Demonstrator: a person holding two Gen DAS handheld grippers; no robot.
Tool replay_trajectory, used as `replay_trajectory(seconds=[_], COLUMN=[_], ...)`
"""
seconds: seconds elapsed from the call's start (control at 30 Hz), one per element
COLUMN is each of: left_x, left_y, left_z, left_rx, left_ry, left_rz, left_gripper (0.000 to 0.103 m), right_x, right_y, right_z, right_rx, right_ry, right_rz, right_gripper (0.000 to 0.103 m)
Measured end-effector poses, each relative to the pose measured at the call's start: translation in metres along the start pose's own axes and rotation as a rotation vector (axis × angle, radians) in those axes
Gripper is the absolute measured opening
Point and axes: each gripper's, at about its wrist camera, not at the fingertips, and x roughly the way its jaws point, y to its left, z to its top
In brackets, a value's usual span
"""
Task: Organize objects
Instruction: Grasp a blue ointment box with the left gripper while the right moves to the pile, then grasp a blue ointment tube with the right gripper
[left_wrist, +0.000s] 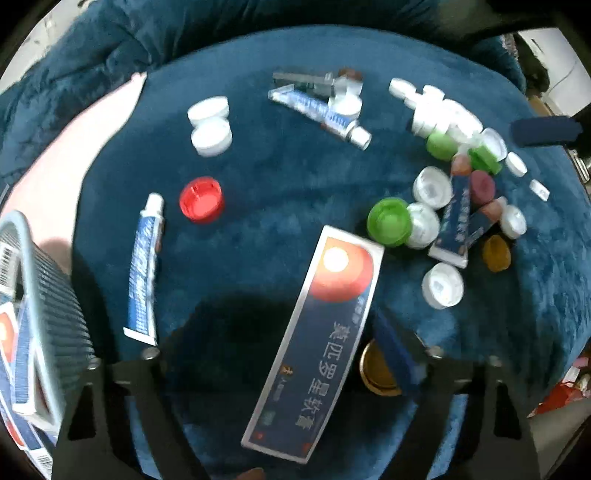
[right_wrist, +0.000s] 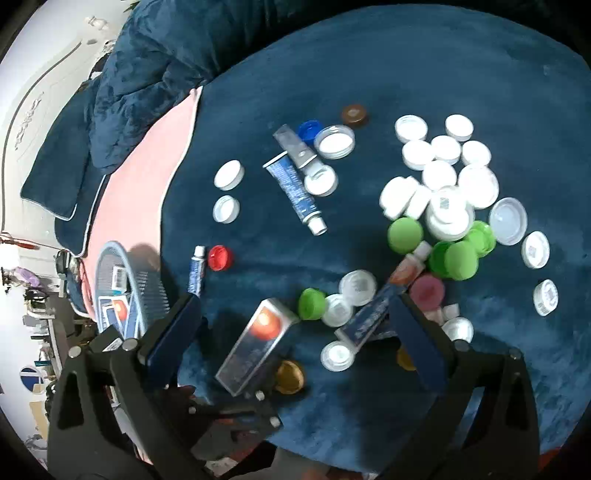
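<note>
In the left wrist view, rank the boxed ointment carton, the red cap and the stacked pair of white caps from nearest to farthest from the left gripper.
1. Boxed ointment carton: between the left gripper fingers, nearest.
2. Red cap: farther out, left of centre.
3. Stacked pair of white caps: beyond the red cap, farthest.

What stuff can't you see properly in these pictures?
- Gold lid, left wrist view: partly hidden behind the long box and a gripper finger.
- Basket, left wrist view: cut off by the left edge, so not all of its boxes show.
- White caps, right wrist view: label print too small to read.
- Orange cap, right wrist view: mostly hidden behind the right gripper finger.
</note>
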Motion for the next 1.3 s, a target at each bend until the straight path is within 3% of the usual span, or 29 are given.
replay_trajectory(seconds=[0.03,0.07,0.13,0.27,0.5,0.57,0.63,0.8,0.87,0.9,0.93,1.13,1.3], left_x=[0.003,0.006,0.005,-0.001,0.004,0.003,0.002,0.000,-0.001,-0.001,-0.002,-0.002,0.000], left_y=[0.001,0.003,0.008,0.023,0.032,0.034,0.037,0.039,0.039,0.039,0.039,0.044,0.047], left_z=[-0.001,-0.002,-0.001,0.007,0.008,0.006,0.005,-0.001,-0.003,-0.004,-0.005,-0.010,-0.017], left_rx=[-0.006,-0.013,-0.038,-0.097,-0.121,-0.123,-0.127,-0.130,-0.137,-0.142,-0.149,-0.195,-0.195], left_ry=[0.011,0.020,0.016,-0.028,-0.024,-0.022,-0.019,-0.014,-0.016,-0.017,-0.019,-0.020,-0.020], left_rz=[-0.003,-0.004,-0.003,0.004,-0.013,-0.024,-0.029,-0.034,-0.035,-0.036,-0.038,-0.053,-0.050], left_gripper=[0.068,0.047,0.040,0.039,0.040,0.040,0.040,0.042,0.043,0.042,0.042,0.043,0.043], right_x=[0.000,0.000,0.001,0.008,0.050,0.062,0.077,0.104,0.104,0.103,0.100,0.080,0.079], right_y=[-0.003,-0.007,-0.012,-0.012,0.013,0.017,0.019,0.018,0.020,0.021,0.019,0.011,0.008], right_z=[0.002,0.004,0.006,0.011,0.026,0.031,0.037,0.041,0.042,0.041,0.039,0.012,0.007], right_rx=[0.002,0.007,0.014,-0.012,-0.162,-0.185,-0.203,-0.223,-0.263,-0.294,-0.305,-0.336,-0.327], right_ry=[-0.002,-0.004,-0.006,-0.010,-0.007,-0.007,0.013,0.030,0.004,-0.006,-0.006,0.119,0.103], right_rz=[-0.006,-0.012,-0.013,-0.029,-0.064,-0.061,-0.070,-0.130,-0.166,-0.205,-0.208,-0.176,-0.188], right_gripper=[0.103,0.103,0.103,0.103,0.102,0.094,0.079,0.065,0.041,0.024,0.021,0.020,0.021])
